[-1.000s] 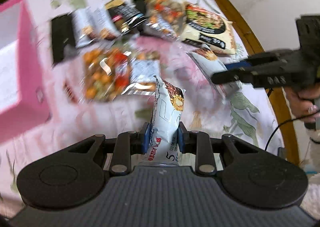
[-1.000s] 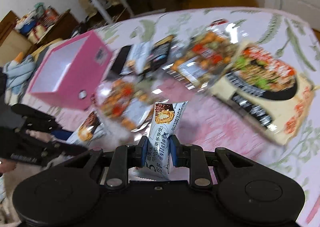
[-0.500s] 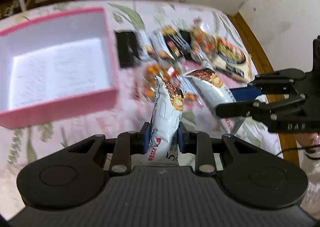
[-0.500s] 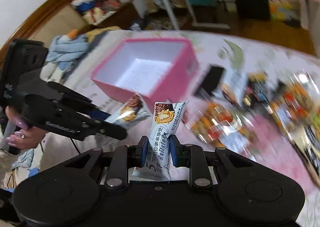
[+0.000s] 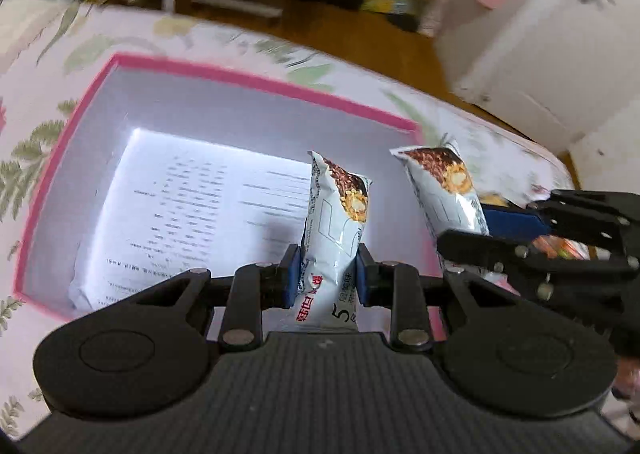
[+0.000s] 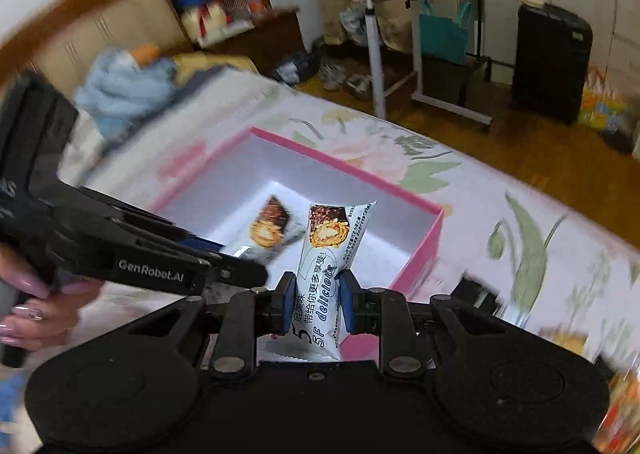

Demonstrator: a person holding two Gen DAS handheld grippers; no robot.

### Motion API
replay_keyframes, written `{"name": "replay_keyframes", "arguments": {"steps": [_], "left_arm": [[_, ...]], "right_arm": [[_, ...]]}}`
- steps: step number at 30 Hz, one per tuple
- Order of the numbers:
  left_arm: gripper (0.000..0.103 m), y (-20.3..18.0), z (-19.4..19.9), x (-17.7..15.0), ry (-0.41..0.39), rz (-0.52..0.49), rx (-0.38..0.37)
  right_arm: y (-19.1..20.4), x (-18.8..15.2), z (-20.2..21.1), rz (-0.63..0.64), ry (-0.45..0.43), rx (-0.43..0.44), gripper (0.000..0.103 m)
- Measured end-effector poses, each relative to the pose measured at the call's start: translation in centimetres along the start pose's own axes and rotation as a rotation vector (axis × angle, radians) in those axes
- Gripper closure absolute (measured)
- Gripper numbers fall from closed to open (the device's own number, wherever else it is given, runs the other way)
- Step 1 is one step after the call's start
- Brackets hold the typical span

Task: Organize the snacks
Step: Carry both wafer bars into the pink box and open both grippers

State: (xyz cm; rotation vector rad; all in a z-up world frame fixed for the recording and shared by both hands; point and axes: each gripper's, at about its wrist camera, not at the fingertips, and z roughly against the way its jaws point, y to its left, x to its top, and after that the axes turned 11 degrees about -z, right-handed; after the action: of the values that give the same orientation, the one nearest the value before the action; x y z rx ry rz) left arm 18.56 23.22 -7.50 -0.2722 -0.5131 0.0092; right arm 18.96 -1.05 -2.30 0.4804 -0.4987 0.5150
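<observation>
My left gripper (image 5: 327,280) fingers are clamped on one snack bar (image 5: 336,230) — my right gripper (image 6: 316,304) fingers on another snack bar (image 6: 326,254) — both above the pink box (image 5: 256,82).

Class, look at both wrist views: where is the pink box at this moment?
The pink box sits open on the floral cloth, directly ahead of and below both grippers, whose held snack packets hang over it.
</observation>
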Motion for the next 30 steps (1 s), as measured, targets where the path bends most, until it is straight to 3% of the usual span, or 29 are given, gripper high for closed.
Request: {"name": "replay_keyframes", "arguments": {"steps": [6, 9, 12, 14, 15, 17, 21, 30], "left_arm": [[0.077, 2.7, -5.9, 1.5, 0.053, 0.155, -0.007], [0.077, 3.3, -8.0, 1.7, 0.065, 0.201, -0.010], [0.070, 3.8, -9.7, 1.8, 0.090, 0.270, -0.062], [0.062, 3.9, -9.9, 1.5, 0.077, 0.285, -0.070], [0.058, 4.0, -9.7, 1.4, 0.068, 0.276, -0.063], [0.057, 3.8, -8.9, 1.2, 0.049, 0.249, -0.043], [0.057, 2.8, -5.5, 0.8, -0.013, 0.147, -0.057], [0.057, -2.8, 3.2, -2.3, -0.162, -0.082, -0.032]], "right_arm": [[1.8, 2.1, -7.6, 0.192, 0.143, -0.132, 0.076], [2.6, 2.3, -9.7, 0.293, 0.167, -0.216, 0.076], [2.7, 2.4, -11.1, 0.331, 0.222, -0.288, 0.075], [2.3, 2.7, -11.2, 0.310, 0.243, -0.279, 0.072], [2.2, 2.7, -10.8, 0.294, 0.228, -0.269, 0.058], [2.2, 2.6, -9.8, 0.279, 0.188, -0.265, 0.044], [1.6, 1.6, -5.7, 0.203, 0.088, -0.182, 0.044], [-1.8, -4.7, 7.4, -0.151, -0.138, -0.036, 0.044]]}}
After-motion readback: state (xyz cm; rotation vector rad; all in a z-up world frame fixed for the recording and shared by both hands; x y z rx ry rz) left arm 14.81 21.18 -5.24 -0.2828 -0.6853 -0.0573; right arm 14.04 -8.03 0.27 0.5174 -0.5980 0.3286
